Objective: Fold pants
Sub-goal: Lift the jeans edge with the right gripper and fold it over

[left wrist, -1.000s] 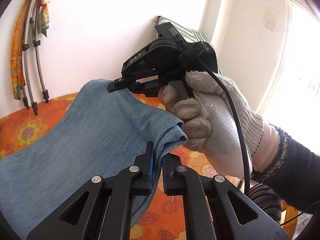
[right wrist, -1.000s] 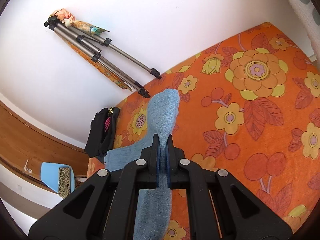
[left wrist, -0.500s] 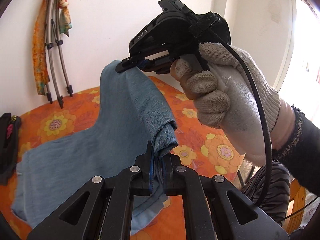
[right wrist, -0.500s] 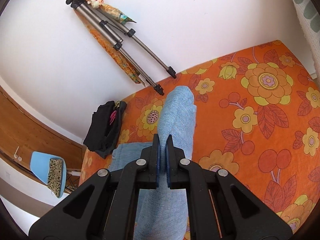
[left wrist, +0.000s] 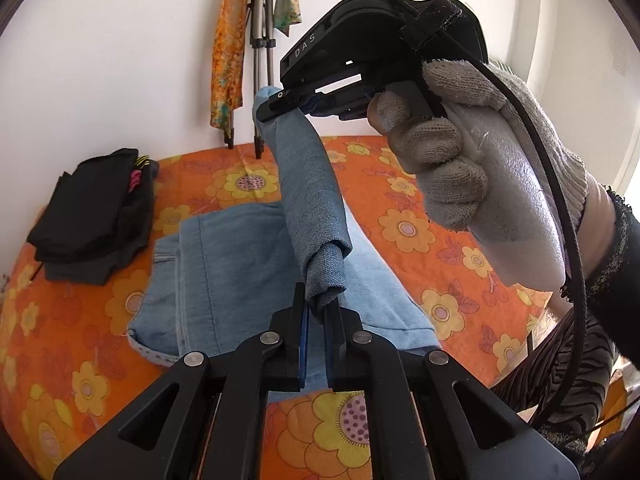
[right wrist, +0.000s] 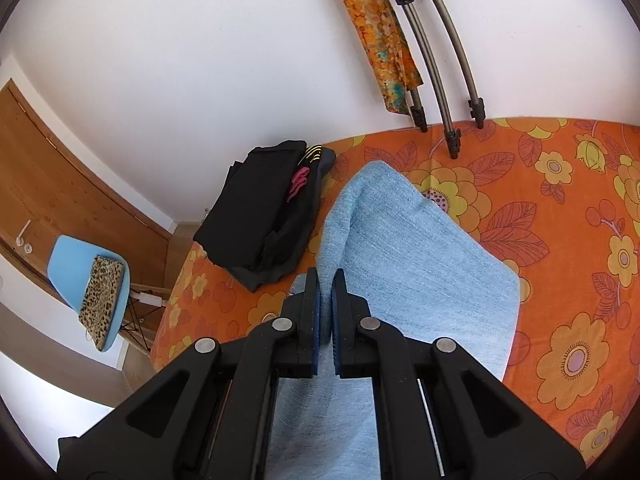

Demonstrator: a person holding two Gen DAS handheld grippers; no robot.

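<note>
Light blue denim pants (left wrist: 224, 264) lie partly on an orange flowered bedspread (left wrist: 404, 236), waistband end flat, leg end lifted. My left gripper (left wrist: 316, 312) is shut on one corner of the lifted leg end. My right gripper (left wrist: 280, 100), held in a gloved hand, is shut on the other corner, higher and farther away. The fabric stretches between them as a rolled band. In the right wrist view the right gripper (right wrist: 326, 292) pinches the pants' edge and the pants (right wrist: 420, 264) drape down onto the bedspread (right wrist: 560, 240).
A pile of folded black clothes (left wrist: 92, 216) sits at the bed's far left, also seen in the right wrist view (right wrist: 264, 216). A tripod with an orange scarf (right wrist: 424, 48) leans on the white wall. A blue chair (right wrist: 92, 280) stands beside a wooden door.
Both grippers have carried the leg end up and toward the waistband. The pants now lie doubled over on the bed, and the black pile has come into view.
</note>
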